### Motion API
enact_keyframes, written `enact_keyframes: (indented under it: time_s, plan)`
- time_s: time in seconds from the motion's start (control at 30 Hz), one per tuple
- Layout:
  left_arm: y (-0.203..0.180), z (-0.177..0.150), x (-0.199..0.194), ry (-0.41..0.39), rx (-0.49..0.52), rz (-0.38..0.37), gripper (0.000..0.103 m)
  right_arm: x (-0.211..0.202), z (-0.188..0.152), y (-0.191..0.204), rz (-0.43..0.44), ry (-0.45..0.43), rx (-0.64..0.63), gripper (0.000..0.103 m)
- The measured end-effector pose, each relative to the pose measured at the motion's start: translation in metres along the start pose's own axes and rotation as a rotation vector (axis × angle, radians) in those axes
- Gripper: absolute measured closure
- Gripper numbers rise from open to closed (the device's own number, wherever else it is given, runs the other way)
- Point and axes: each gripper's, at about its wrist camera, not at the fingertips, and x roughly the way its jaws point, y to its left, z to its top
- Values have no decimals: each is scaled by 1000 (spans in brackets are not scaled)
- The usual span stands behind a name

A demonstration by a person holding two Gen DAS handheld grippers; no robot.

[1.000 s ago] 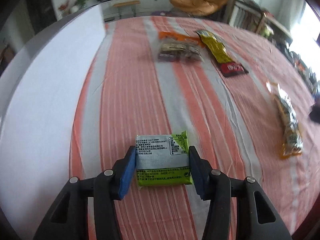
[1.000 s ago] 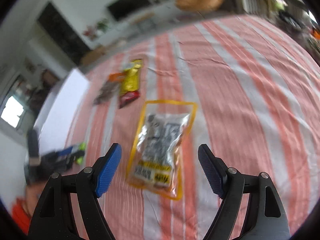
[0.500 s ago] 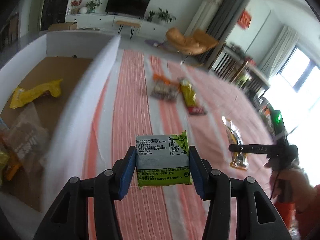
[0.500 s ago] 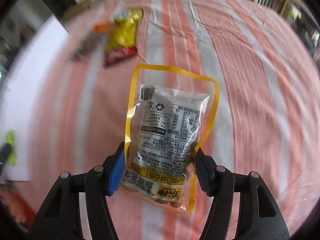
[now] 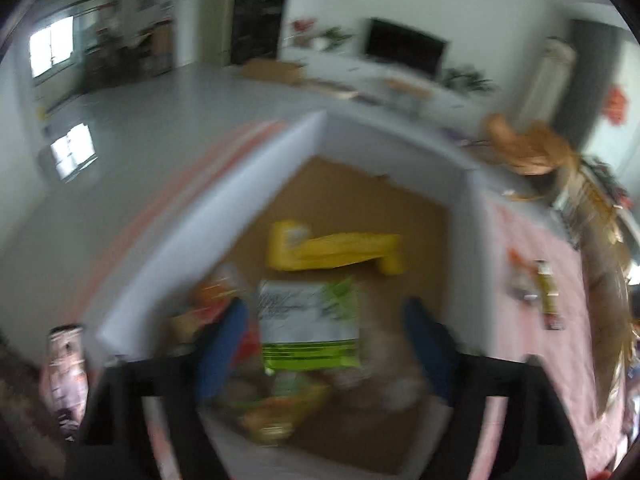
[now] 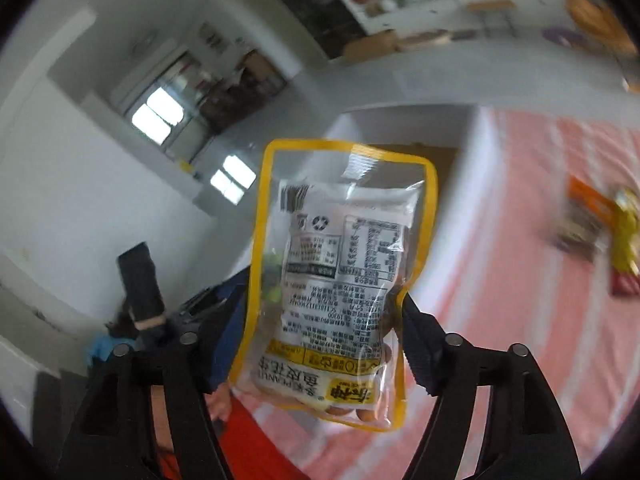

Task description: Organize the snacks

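Left gripper (image 5: 322,344) spread wide over the box (image 5: 256,196), blue pads clear of the green packet (image 5: 308,330) on both sides. Packet between the fingers but untouched, above the box's brown floor; resting or falling, cannot tell through the blur. Yellow bag (image 5: 332,250) just past it at 12 o'clock, more wrappers (image 5: 276,408) heaped at 6 o'clock.

Right gripper (image 6: 322,340) pinching the peanut pouch (image 6: 340,276) at its lower half, pads pressed into both edges. Pouch upright, yellow-bordered, label side to the camera, held in the air with the box (image 6: 472,152) behind it at 12 to 1 o'clock.

Striped orange-and-white cloth (image 6: 532,320) at 3 o'clock, with loose snacks (image 6: 600,224) lying well apart from the pouch. Beyond: white walls, windows (image 6: 160,114) at 10 o'clock, TV (image 5: 404,50) on a low unit at 1 o'clock in the left view.
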Motion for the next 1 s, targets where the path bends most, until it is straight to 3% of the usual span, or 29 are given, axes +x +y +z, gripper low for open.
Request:
enact_keyframes:
  time_s: [0.07,0.17,0.3,0.4,0.53,0.6,0.7,0.77,0.87,1.0]
  plan:
    - [18,-5,-1,-7,-24,22,17,23,5,26,-39,15,-70,24]
    - [33,-15,-2,-15,-73,32,17,24,5,34,-54,-26,-103,24]
    - [16,-28,-15,-43,-77,-48,17,-16,-9,-4,-173,-117,-156,24]
    - [-19,-35,-28,-54,-12,-130,17,-36,-39,-63,-374,-114,-203,24]
    - [-108,-62,-53,-54,166,-298,16,-50,-109,-186,-637,21,-122,24]
    - [-145,-81,-58,-48,238,-360,5,-72,-149,-241,-721,66,-49,24]
    - [-204,-126,-44,12,336,-453,0,-110,-196,-291,-773,42,44,24]
    - [-234,-152,-23,82,393,-438,0,-132,-217,-304,-742,-43,99,24]
    - [-266,-183,16,168,446,-383,1,-148,-235,-309,-776,-116,92,22]
    - [-286,-194,44,178,479,-319,1,-147,-241,-310,-790,-131,92,21]
